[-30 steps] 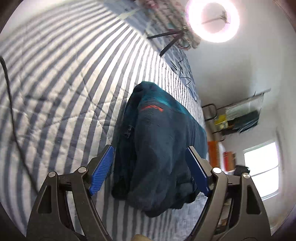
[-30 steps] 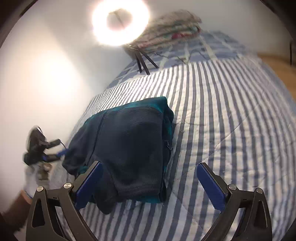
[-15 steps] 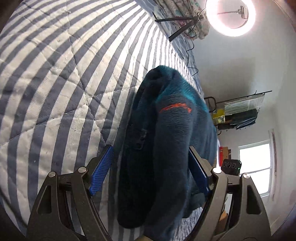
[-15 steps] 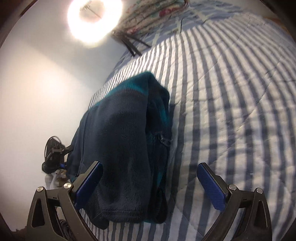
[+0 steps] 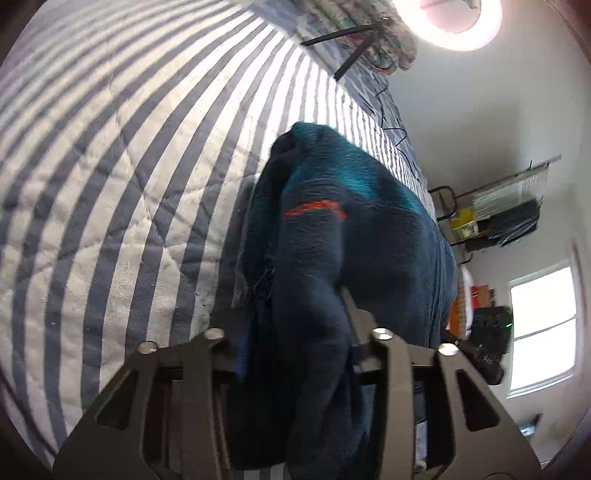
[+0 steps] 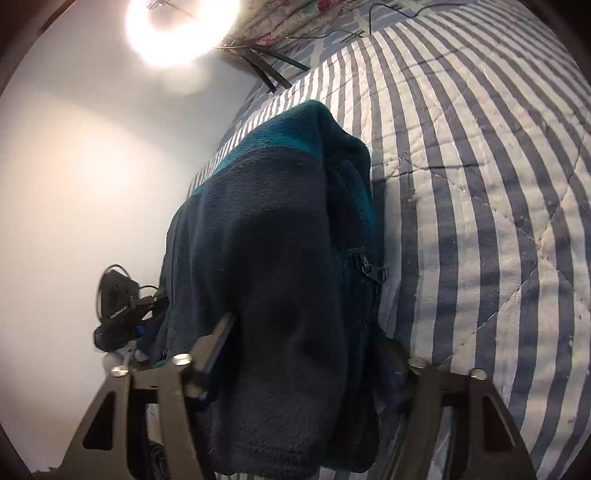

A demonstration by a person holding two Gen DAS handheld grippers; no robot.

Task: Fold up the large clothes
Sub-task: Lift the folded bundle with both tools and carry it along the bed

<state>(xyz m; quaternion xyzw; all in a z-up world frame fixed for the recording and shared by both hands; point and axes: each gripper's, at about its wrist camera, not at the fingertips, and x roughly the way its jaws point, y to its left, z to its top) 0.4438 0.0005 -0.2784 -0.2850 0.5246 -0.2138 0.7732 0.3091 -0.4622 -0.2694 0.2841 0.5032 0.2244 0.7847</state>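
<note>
A: Gripping the near edge of the fleece jacket (image 5: 369, 236) with both tools now, as far as I can read it. The left gripper (image 5: 295, 354) has just been closing, and the thick folded cloth sits squeezed between its fingers (image 5: 354, 314). The right gripper (image 6: 306, 354) has also just been closing, and its fingers (image 6: 218, 339) press into the bundle from either side.

B: Where does the jacket lie?

A: On the striped quilt (image 5: 110, 184) of the bed, close to the edge by the wall (image 6: 74, 166). It is already folded into a narrow, thick stack, teal yoke at the far end, the zipper pull (image 6: 369, 267) showing on the side towards the open quilt.

B: So which step is this?

A: My judgement: the side folds are done and this is the grasp before the last fold, bringing the near end over to the far end. It could also be a lift to carry the stack away; I cannot tell which.

B: What does the next move call for?

A: Both hands rising together and level, so the layers do not slide apart. Fleece is bulky and springy, so the fingers need to hold every layer, not only the top one. Then a carry forward towards the teal end, keeping clear of the ring light (image 6: 177, 33) and its tripod legs (image 6: 266, 70) at the far end of the bed, and a release only once the cloth lies flat.
</note>
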